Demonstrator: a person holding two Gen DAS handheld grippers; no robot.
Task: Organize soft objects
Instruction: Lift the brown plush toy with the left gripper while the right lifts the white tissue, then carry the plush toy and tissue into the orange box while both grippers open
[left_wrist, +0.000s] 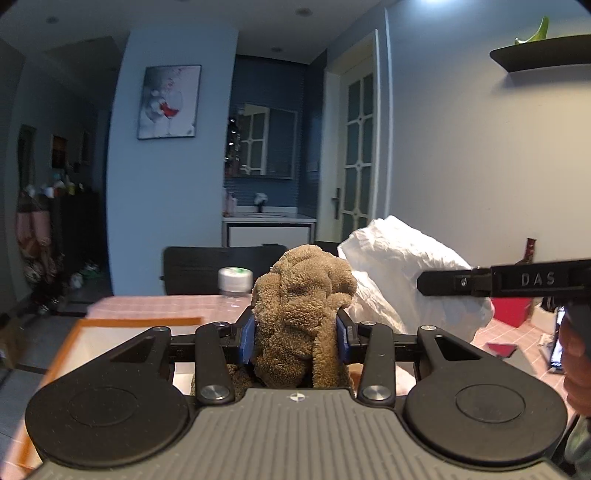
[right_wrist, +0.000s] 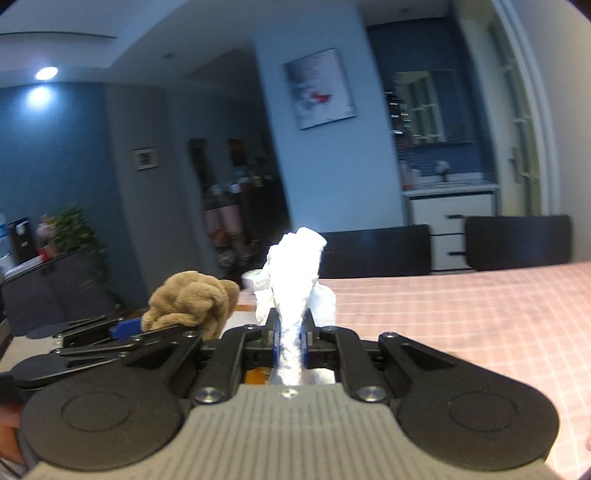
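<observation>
We hold both soft things up over the pink checked counter (right_wrist: 461, 314). Our left gripper (left_wrist: 297, 338) squeezes the fuzzy brown towel (left_wrist: 301, 306). Our right gripper (right_wrist: 290, 343) squeezes the crinkly white cloth (right_wrist: 293, 273). Next, prob. lower them into the orange-rimmed white box (left_wrist: 110, 334) & let go.

To my right of the crumpled white cloth (right_wrist: 295, 291), the pink checked tablecloth (right_wrist: 461, 317) lies bare toward two black chair backs (right_wrist: 517, 242). Left of that cloth, the bunched brown terry towel (right_wrist: 192, 301) and a white-capped clear bottle (left_wrist: 235, 280) crowd the way.
</observation>
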